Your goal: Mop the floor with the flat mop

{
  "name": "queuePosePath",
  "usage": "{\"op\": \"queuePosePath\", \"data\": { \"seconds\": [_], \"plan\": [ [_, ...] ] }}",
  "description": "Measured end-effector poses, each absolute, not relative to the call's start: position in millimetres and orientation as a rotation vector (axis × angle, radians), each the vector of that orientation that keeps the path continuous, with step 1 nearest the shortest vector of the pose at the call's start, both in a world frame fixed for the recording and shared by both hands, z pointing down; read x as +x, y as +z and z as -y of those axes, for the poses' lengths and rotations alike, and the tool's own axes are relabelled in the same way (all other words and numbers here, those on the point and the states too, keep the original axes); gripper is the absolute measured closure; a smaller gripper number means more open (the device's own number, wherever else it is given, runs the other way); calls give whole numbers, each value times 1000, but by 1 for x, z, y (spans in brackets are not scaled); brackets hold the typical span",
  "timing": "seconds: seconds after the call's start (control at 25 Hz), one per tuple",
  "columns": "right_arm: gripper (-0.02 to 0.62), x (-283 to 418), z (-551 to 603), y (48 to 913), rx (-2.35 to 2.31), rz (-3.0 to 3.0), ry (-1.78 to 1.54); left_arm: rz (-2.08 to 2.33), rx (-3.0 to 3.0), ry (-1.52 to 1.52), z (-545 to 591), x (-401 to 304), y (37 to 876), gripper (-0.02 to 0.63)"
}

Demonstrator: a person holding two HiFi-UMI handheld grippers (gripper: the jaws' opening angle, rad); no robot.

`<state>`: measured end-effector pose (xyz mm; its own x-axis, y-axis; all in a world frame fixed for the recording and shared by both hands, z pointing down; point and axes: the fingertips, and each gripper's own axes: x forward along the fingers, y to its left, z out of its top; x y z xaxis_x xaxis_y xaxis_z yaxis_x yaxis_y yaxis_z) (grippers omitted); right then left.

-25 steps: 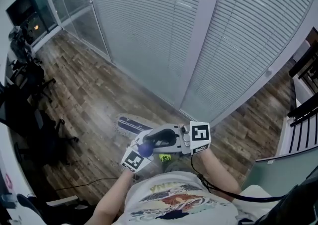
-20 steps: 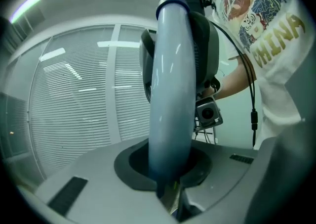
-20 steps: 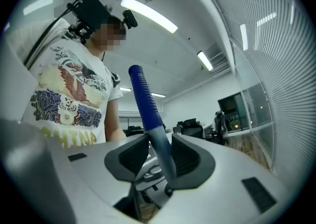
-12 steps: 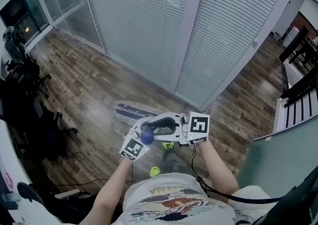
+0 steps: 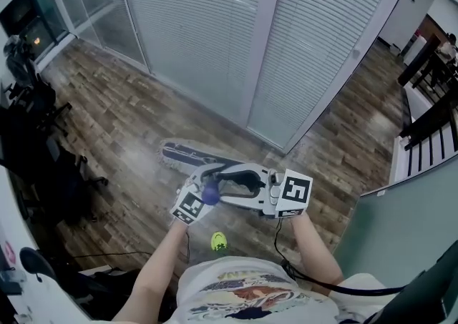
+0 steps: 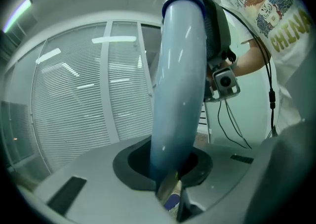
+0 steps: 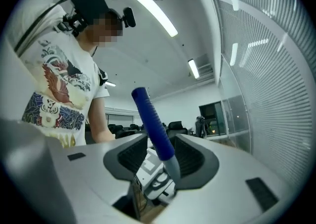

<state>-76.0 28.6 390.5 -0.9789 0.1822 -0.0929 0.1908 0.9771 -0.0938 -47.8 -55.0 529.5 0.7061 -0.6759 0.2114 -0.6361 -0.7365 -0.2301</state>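
- As you look down in the head view, your printed shirt (image 5: 250,290) fills the bottom edge, with both forearms reaching out ahead of it.
- One yellow-green shoe (image 5: 218,242) shows on the wood-plank floor (image 5: 129,122), just below your hands.
- Your left gripper (image 6: 165,168) is clenched on the mop handle (image 6: 177,94). The pale blue shaft rises through the hollow of the jaws, which sit close around it. They have just been easing open a little, but the shaft is not let go.
- Your right gripper (image 7: 158,161) is released. Its jaws stand apart and have just been opening wider. The dark blue end of the handle stands between them, nearer the pad at that view's right, with a clear gap on the other side.
- The two grippers come together nose to nose at the top of the handle, left one lower left, right one to the right.
- The flat mop head (image 5: 187,156) lies on the floor just beyond the grippers, its long side running roughly left to right.
- Dark office chairs (image 5: 43,151) stand well to the left of the mop head.
- A wall of closed white blinds (image 5: 215,22) runs across the far side, near the mop head.
- A dark railing (image 5: 429,129) sits at the far right.
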Motion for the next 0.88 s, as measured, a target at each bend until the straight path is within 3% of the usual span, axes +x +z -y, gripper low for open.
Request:
{"op": "queuePosePath", "data": {
  "seconds": [0.32,0.76,0.88],
  "plan": [
    [440,-71,-90,390,405,-3161,326,-1204,-2737,-551,21,-30,538,571],
    [439,-8,-180,377,534,-2955,110,-1220,-2723,-582,-68,31,552,571],
    [436,11,-207,417,630,-3098,78,-1226,-2711,-584,-93,45,567,571]
  ]
}}
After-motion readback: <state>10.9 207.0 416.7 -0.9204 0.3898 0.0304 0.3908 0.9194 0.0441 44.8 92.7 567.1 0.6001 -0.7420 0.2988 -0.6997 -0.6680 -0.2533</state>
